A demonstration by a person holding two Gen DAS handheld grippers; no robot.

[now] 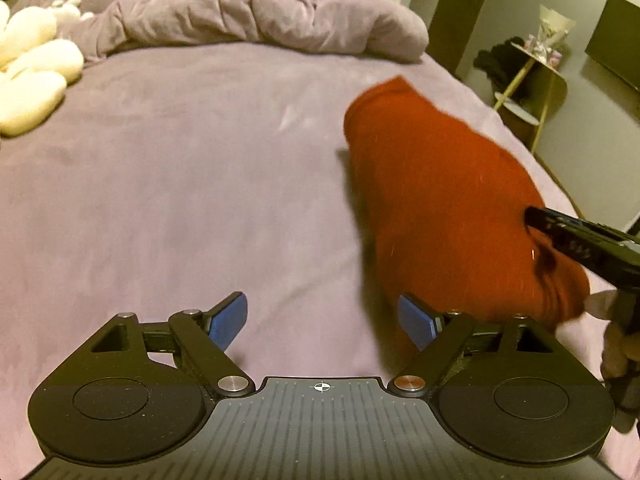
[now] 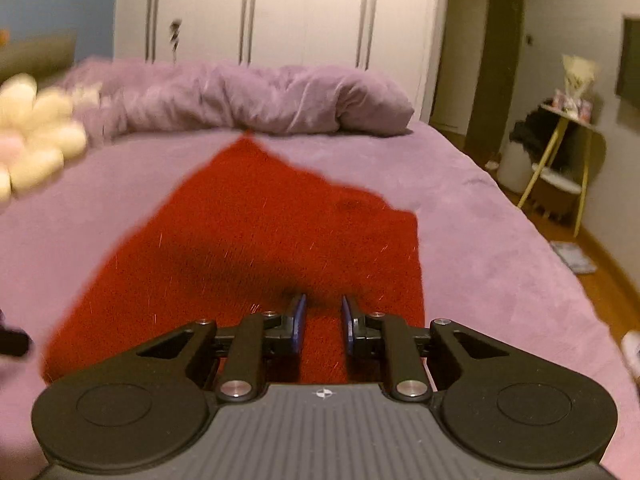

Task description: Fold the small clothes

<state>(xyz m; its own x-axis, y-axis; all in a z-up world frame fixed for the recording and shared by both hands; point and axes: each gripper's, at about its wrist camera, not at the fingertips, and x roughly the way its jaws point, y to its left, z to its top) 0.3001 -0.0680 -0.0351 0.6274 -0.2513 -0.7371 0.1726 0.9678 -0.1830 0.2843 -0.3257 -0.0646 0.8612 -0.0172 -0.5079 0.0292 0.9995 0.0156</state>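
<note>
The red garment (image 1: pixel 448 200) lies near the bed's (image 1: pixel 180 184) right edge, its long axis running from the near edge toward the rumpled duvet (image 1: pixel 260 12). The right gripper (image 2: pixel 323 316) angles down, fingers narrowed, seemingly pinching its near end. The left gripper (image 1: pixel 322 320) hovers beside it, fingers wide and empty.

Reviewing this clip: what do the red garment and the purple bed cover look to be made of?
Red garment: seemingly a soft knit or fleece, matte, with fine stray fibres catching the light; blur leaves the weave open. Purple bed cover: probably plush, velvety fabric, with a short nap and a faint sheen showing brushed streaks.
</note>
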